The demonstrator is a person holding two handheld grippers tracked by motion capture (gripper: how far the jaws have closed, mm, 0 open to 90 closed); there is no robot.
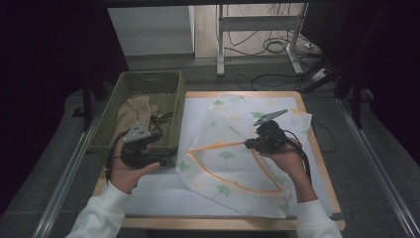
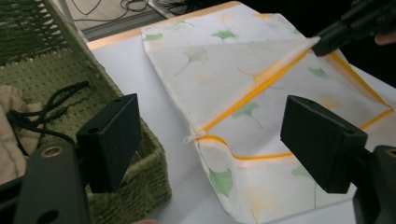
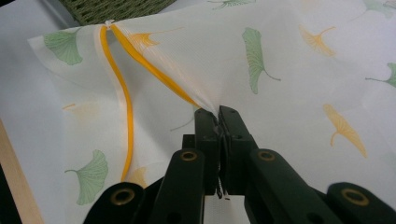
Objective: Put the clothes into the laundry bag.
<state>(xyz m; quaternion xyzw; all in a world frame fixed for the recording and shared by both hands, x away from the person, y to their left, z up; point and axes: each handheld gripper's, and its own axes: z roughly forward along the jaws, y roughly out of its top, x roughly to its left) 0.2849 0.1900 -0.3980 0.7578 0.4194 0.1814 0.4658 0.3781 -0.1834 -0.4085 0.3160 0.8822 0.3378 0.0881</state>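
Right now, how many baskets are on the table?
1. The green woven basket stands at the table's far left corner, beside the leaf-print laundry bag, with beige cloth inside. More cloth could lie hidden under it.

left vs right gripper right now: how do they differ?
The left gripper has open jaws with nothing between them; the right gripper is shut on the leaf-print bag. The left hangs by the green basket; the right lifts the bag's orange-trimmed edge. Both have black jaws.
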